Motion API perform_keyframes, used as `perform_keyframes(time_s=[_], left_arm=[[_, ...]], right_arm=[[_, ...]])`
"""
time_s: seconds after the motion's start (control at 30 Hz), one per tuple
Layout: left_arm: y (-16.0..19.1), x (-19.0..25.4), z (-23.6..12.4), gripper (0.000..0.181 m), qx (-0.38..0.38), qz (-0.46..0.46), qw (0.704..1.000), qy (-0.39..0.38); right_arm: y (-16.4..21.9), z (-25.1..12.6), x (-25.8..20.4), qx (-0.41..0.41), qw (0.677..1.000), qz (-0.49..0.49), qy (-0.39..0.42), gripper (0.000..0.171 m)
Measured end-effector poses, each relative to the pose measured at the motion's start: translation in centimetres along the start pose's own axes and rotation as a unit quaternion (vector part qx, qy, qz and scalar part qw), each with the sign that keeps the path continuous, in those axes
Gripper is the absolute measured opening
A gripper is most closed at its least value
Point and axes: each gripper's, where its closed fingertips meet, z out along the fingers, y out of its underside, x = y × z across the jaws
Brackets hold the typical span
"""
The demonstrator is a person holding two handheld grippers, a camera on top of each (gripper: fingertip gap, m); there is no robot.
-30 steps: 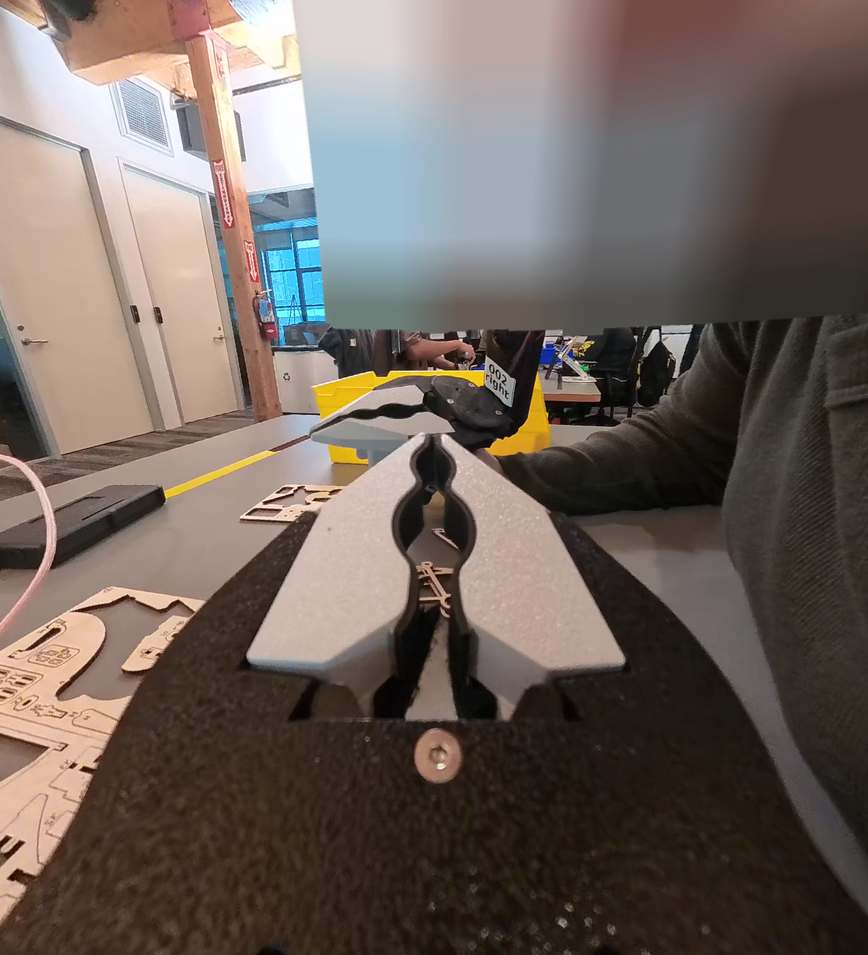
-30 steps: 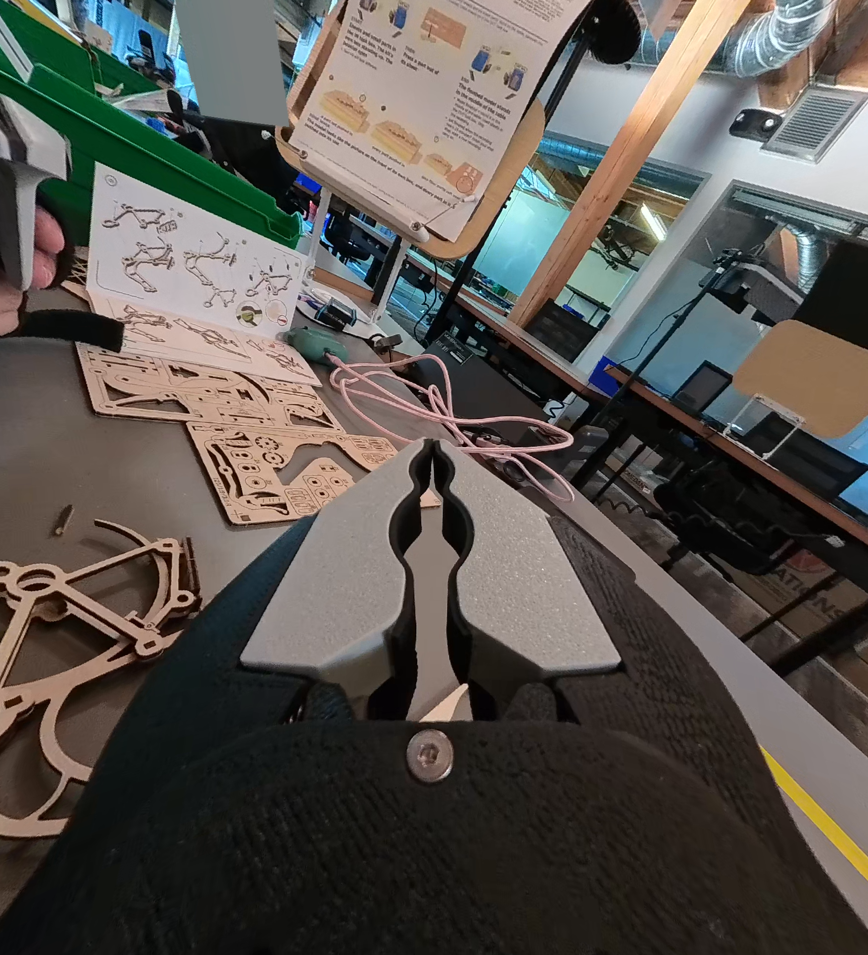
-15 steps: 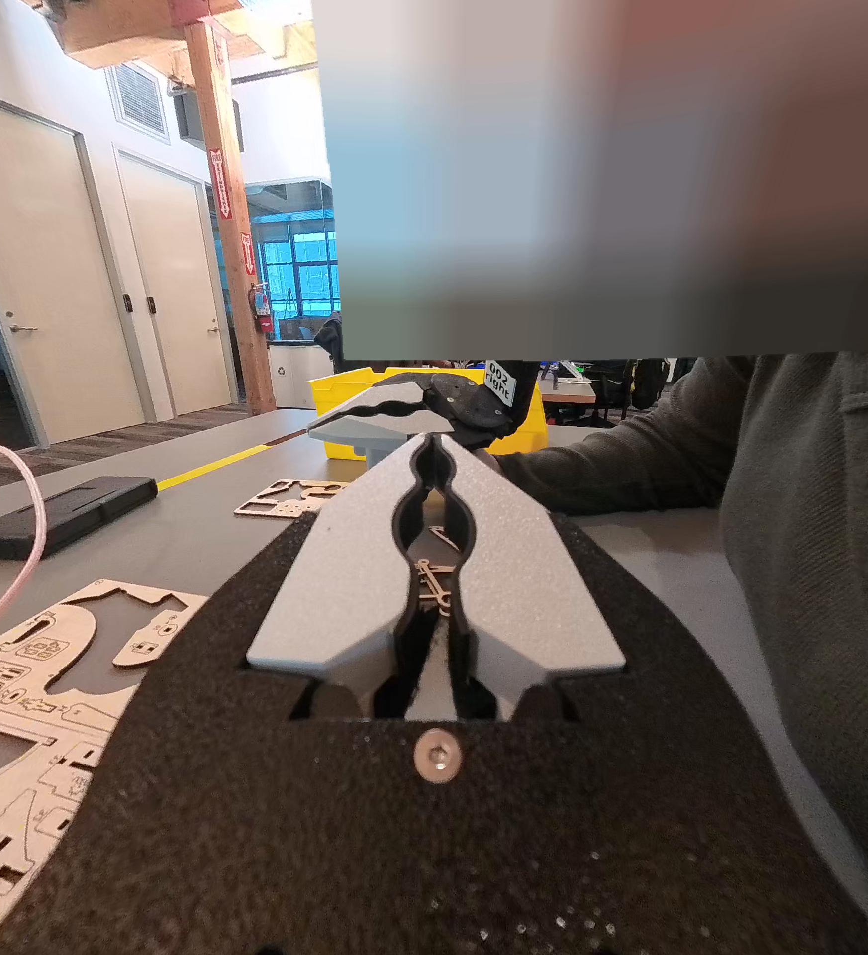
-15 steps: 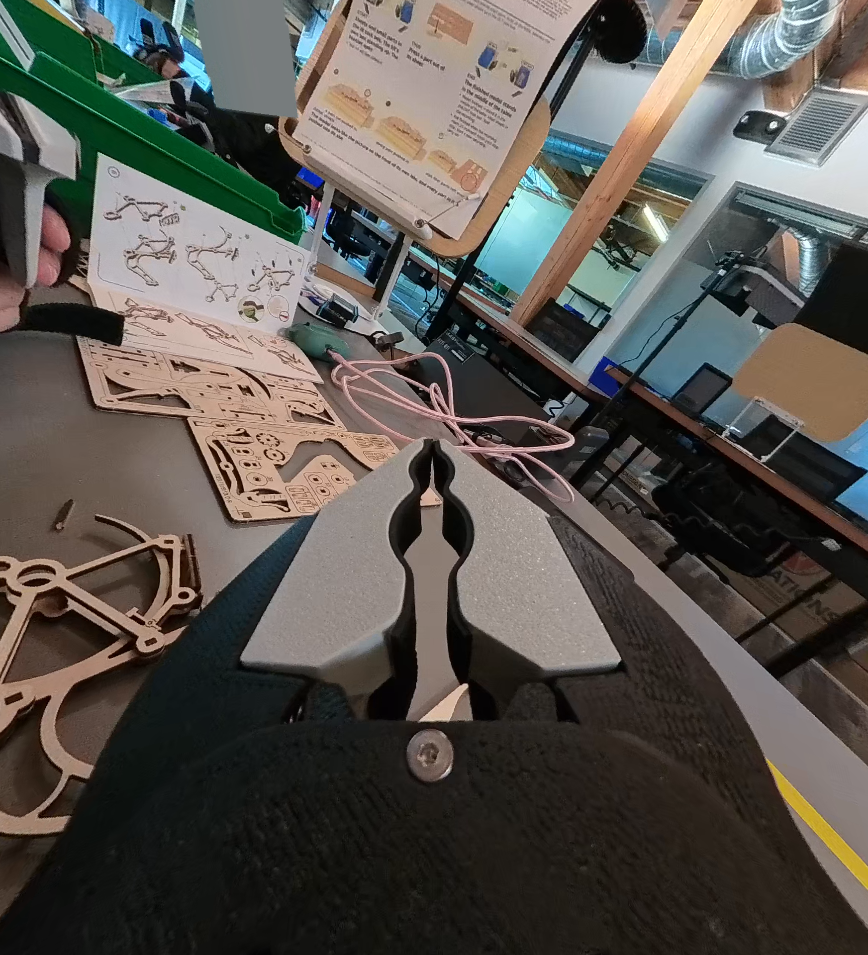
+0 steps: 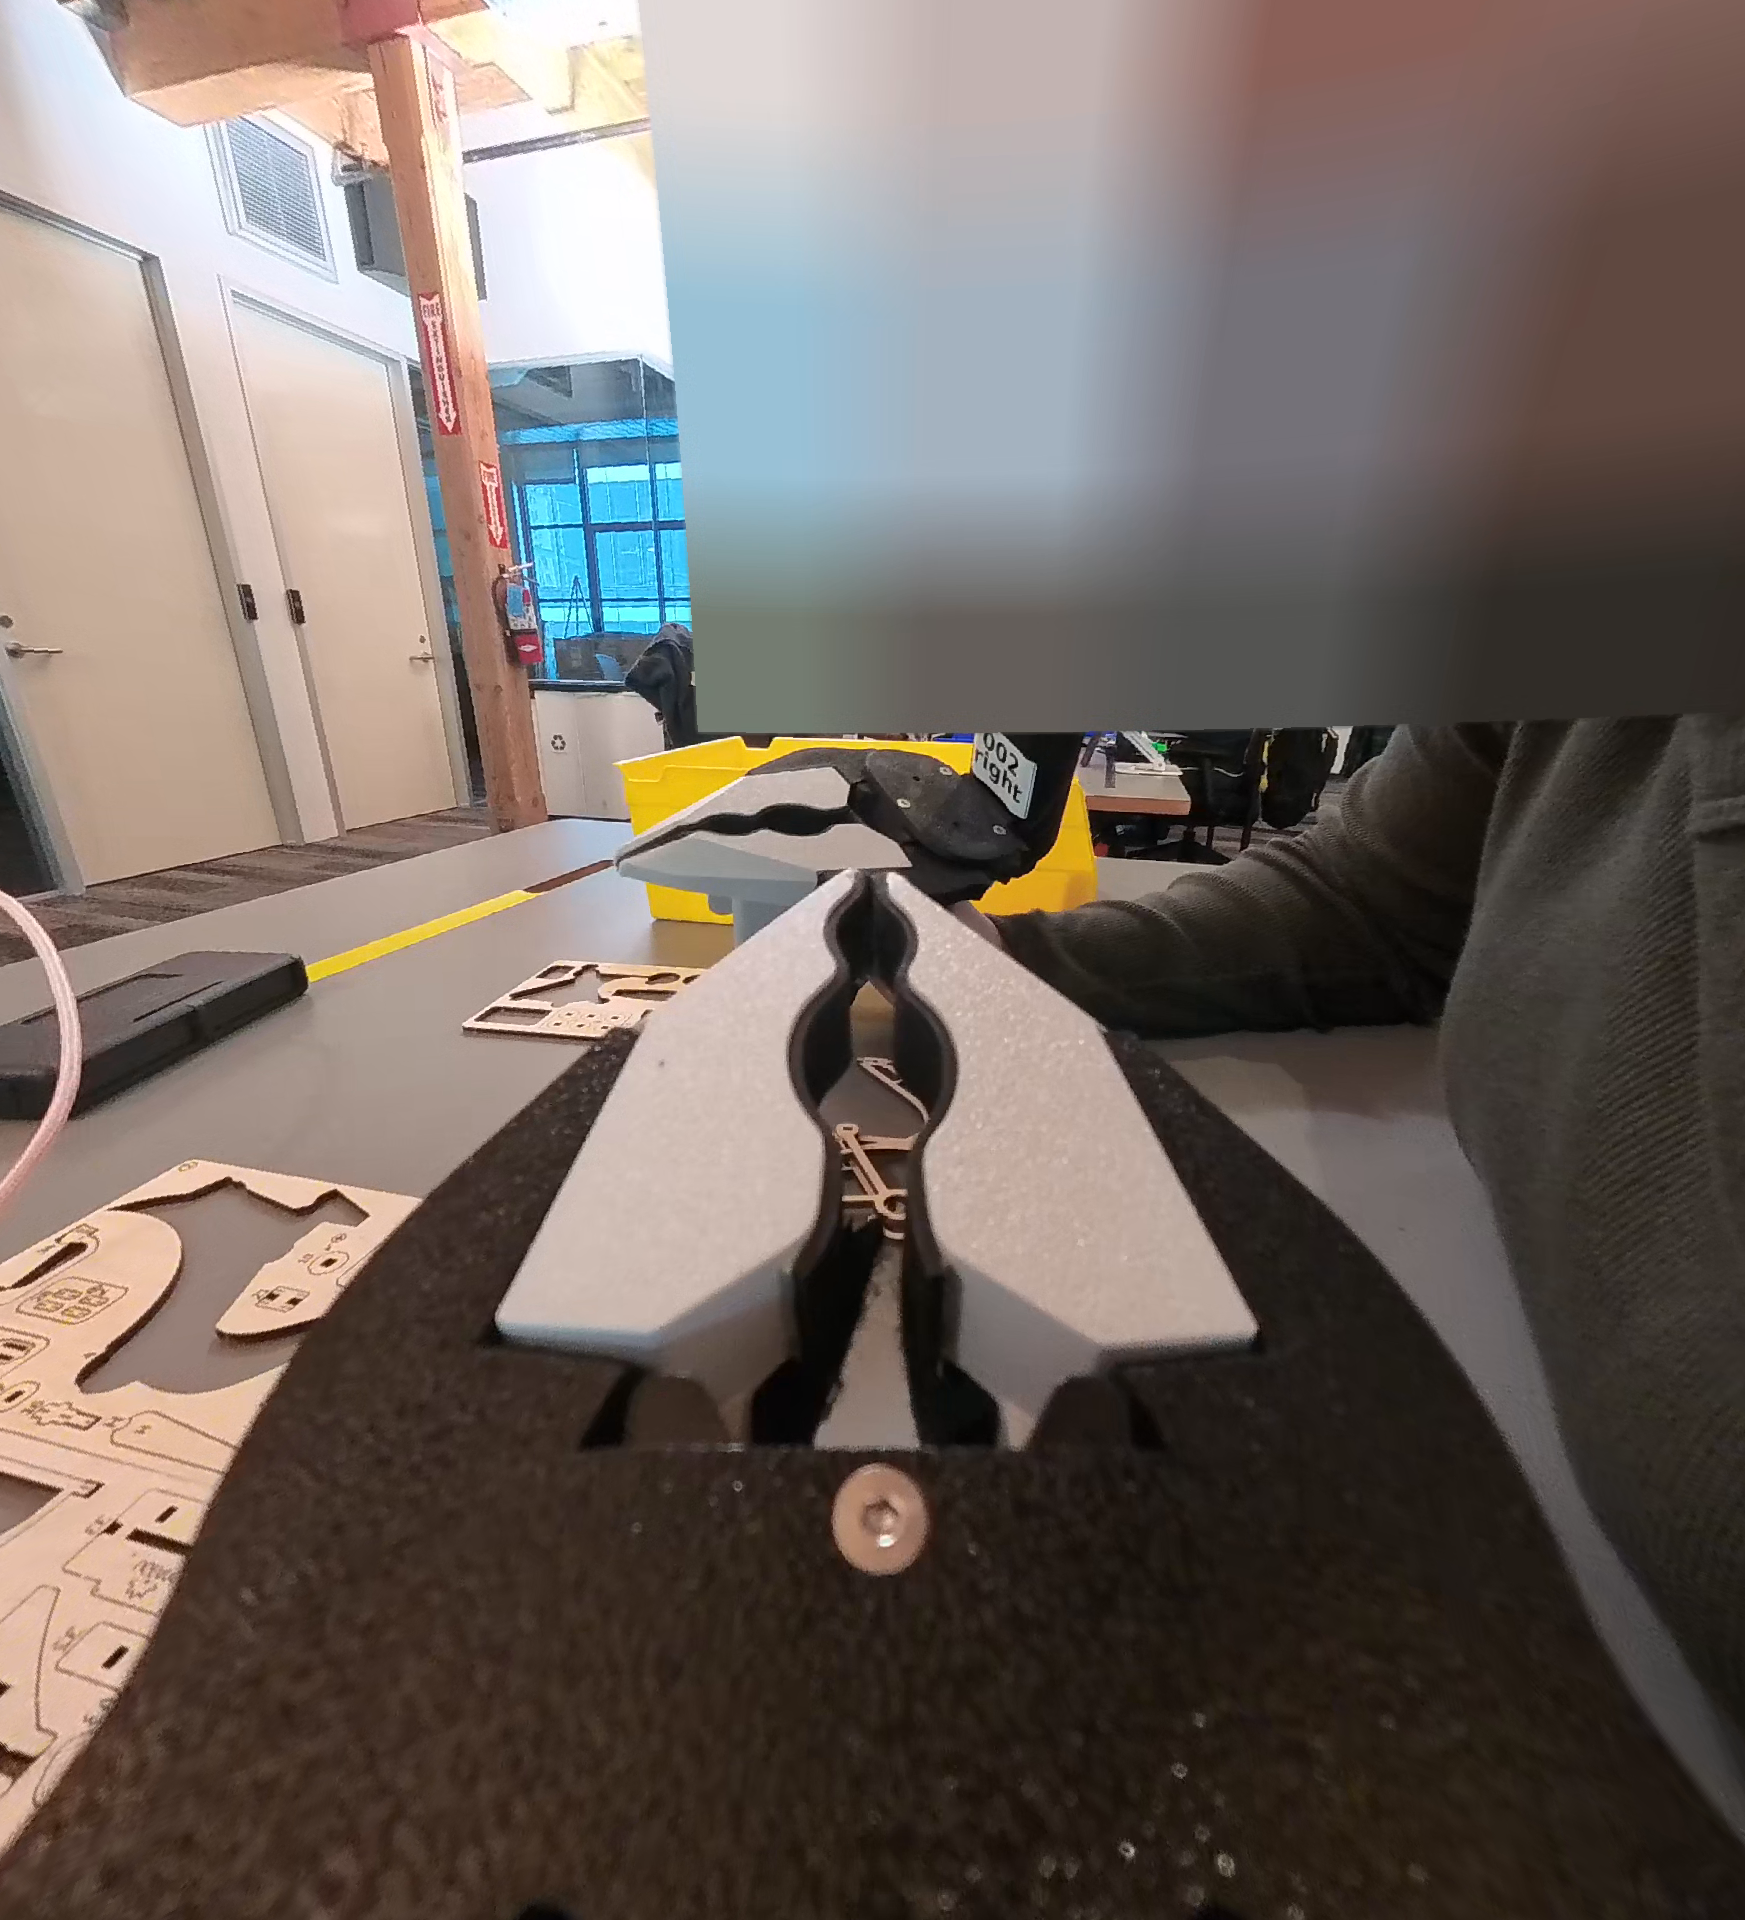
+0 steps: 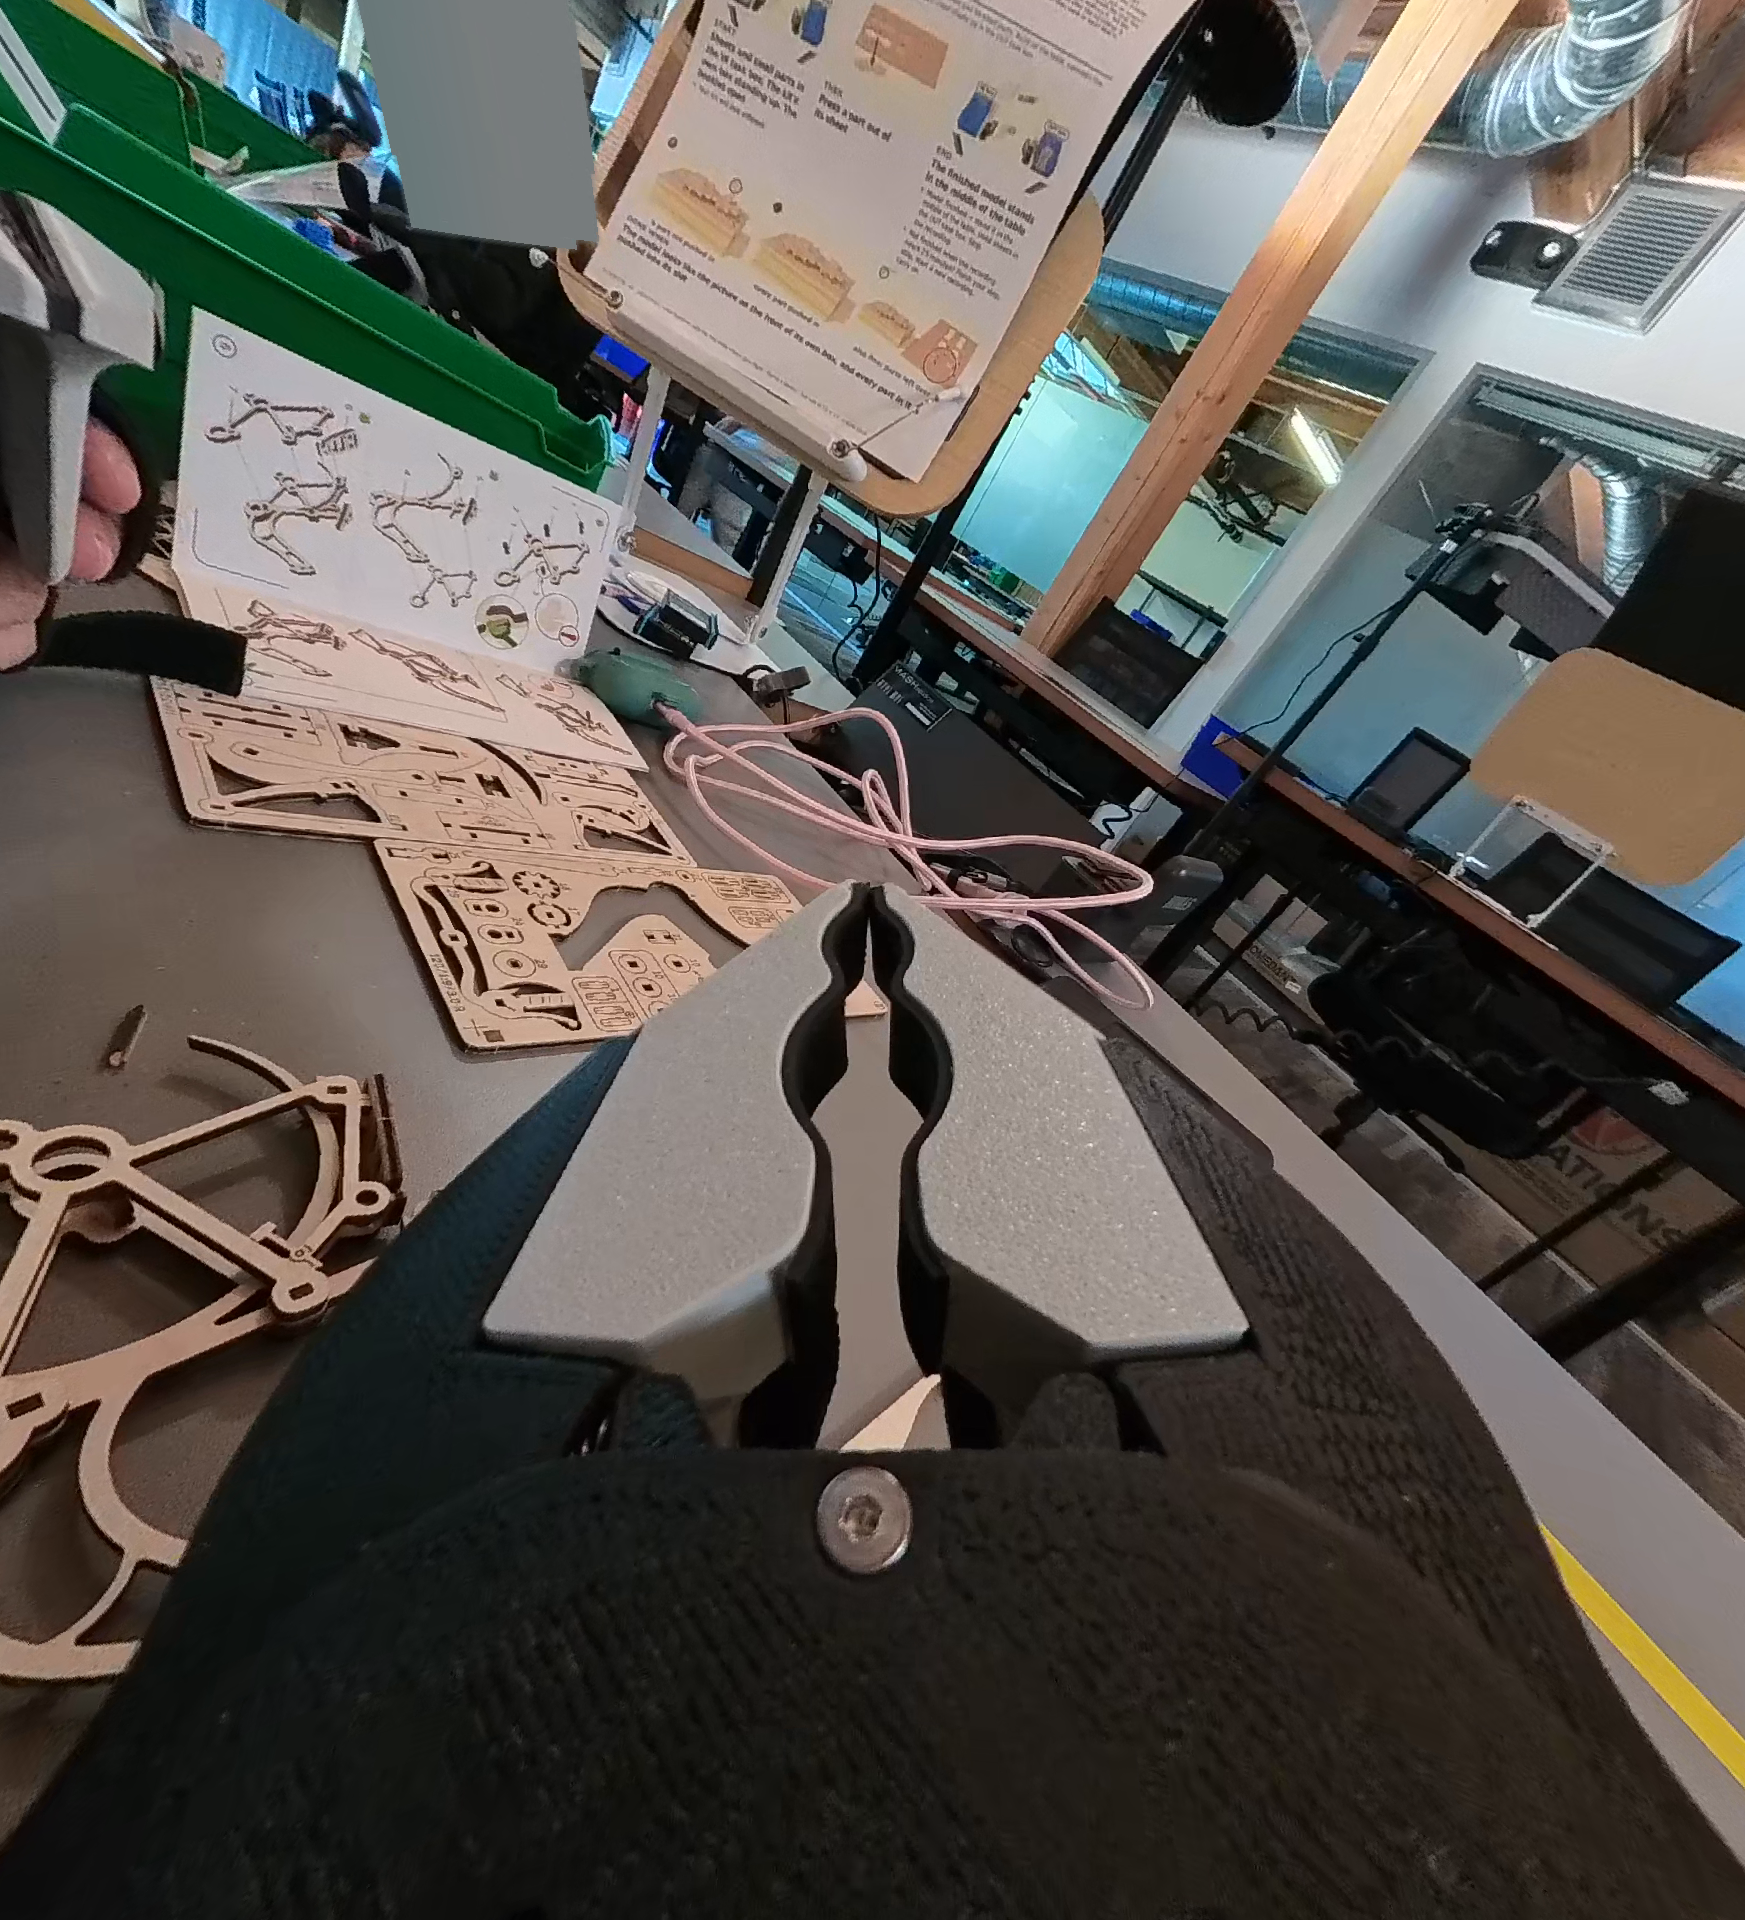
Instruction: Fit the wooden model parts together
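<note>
A partly assembled wooden frame [image 6: 141,1247] with an arc and round joints lies flat on the grey table, left of my right gripper [image 6: 868,899]. That gripper is shut and empty, low over the table. My left gripper [image 5: 866,883] is shut and empty too. Through the gap between its fingers I see a small part of the wooden frame [image 5: 873,1164] on the table. Punched wooden part sheets [image 6: 556,956] lie beyond the frame, and also show in the left wrist view [image 5: 68,1403]. A small dark peg [image 6: 125,1034] lies near the frame.
An open instruction booklet [image 6: 369,520] leans on a green bin [image 6: 276,281]. A pink cable [image 6: 899,821] coils near the table's edge. A black case [image 5: 99,1023], a small sheet [image 5: 577,1003] and a yellow bin [image 5: 702,790] lie beyond. A person's sleeve [image 5: 1263,935] rests at the right. Across from one pair of fingers to the other is roughly 15 cm.
Both grippers stay shut. The left wrist view has drifted slightly, so the part sheets slide lower left. The right gripper has barely moved.
</note>
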Motion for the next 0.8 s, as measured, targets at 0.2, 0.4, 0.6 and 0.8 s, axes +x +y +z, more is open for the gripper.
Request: perform_keyframes(time_s=[0.2, 0.4, 0.6, 0.8], left_arm=[[-0.02, -0.04, -0.01, 0.0, 0.0, -0.001, 1.0, 0.0], [0.0, -0.02, 0.0, 0.0, 0.0, -0.001, 1.0, 0.0], [0.01, -0.01, 0.0, 0.0, -0.001, 0.0, 1.0, 0.001], [0.51, 0.12, 0.65, 0.0, -0.016, 0.027, 1.0, 0.004]], right_arm=[[-0.19, -0.17, 0.31, 0.006, 1.0, 0.002, 0.009, 0.0], [-0.14, -0.15, 0.24, 0.004, 1.0, 0.001, 0.007, 0.0], [-0.1, -0.13, 0.27, 0.004, 1.0, 0.001, 0.007, 0.0], [0.14, 0.15, 0.23, 0.0, 1.0, -0.001, 0.003, 0.0]])
